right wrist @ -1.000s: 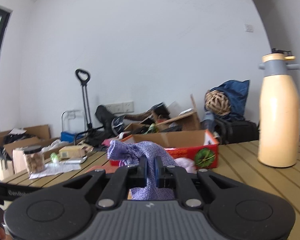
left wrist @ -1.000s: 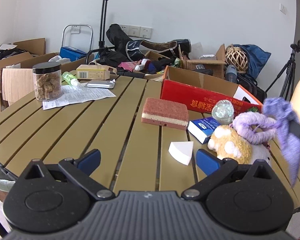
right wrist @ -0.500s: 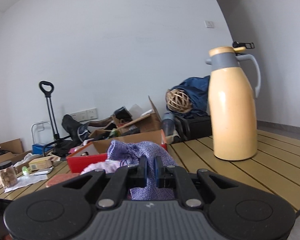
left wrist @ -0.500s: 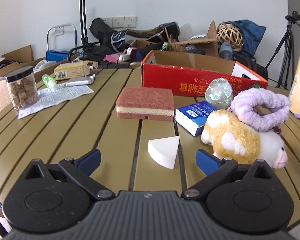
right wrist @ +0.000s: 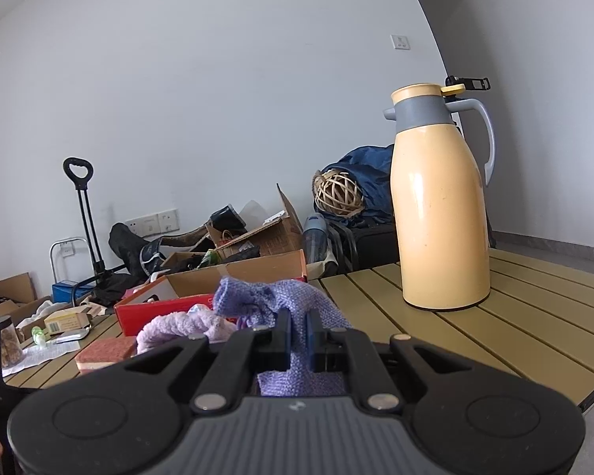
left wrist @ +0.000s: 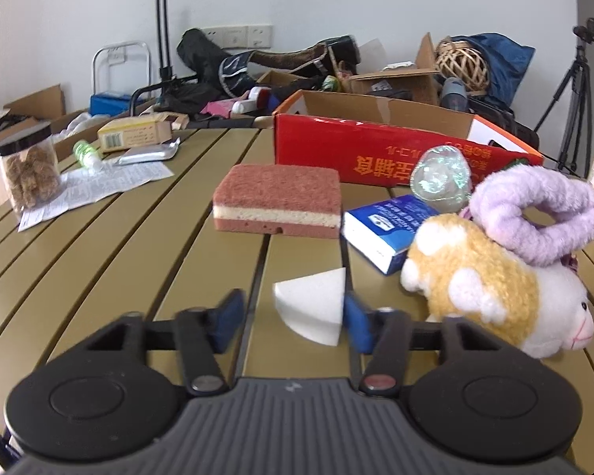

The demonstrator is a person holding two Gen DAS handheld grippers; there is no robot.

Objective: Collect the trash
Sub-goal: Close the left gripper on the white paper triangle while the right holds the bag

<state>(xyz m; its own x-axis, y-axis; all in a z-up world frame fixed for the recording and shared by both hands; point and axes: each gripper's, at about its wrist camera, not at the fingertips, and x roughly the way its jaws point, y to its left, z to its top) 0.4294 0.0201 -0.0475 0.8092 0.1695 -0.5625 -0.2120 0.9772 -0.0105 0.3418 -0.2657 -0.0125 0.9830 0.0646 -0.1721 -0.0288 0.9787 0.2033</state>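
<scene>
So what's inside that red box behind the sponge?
You can't really tell. The red box is open on top, but only its brown cardboard inner walls and flaps show from both views. Its front wall hides the bottom, so anything lying inside is covered.

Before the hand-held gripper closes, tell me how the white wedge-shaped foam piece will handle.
The white wedge-shaped foam piece looks like soft sponge, so probably light and squashy. The closing left hand-held gripper meets a curved edge and a flat side, so it may twist. Lying flat, it is unlikely to roll.
</scene>
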